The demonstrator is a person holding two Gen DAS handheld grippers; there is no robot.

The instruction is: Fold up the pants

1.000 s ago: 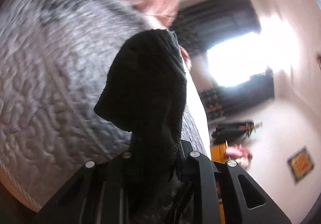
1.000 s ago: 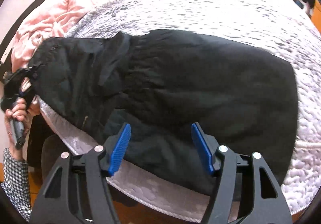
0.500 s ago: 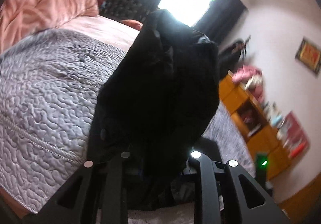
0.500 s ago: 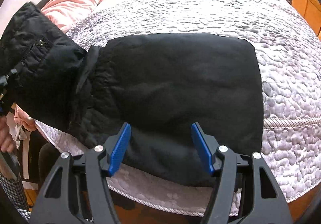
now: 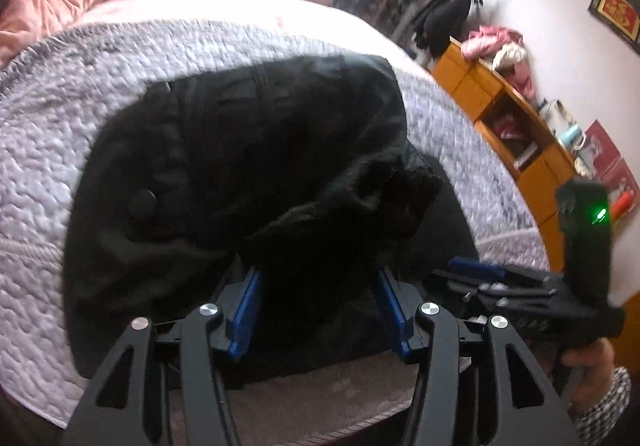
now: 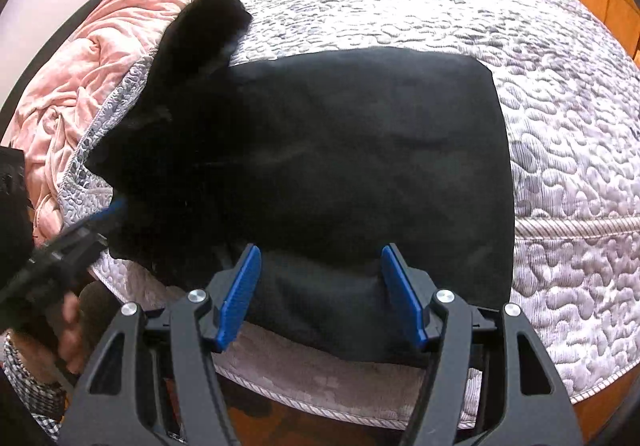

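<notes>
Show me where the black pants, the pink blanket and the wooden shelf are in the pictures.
black pants (image 6: 360,150): right wrist view, on the flat folded middle.
pink blanket (image 6: 100,58): right wrist view, on its crumpled folds.
wooden shelf (image 5: 480,86): left wrist view, on its orange side panel.

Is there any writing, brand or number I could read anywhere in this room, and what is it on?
No text can be read.
Framed picture on the wall: gold marks on red, too blurred to read.
Red poster by the wooden shelf: too blurred.
Black pants and grey quilt: no label in view.
</notes>
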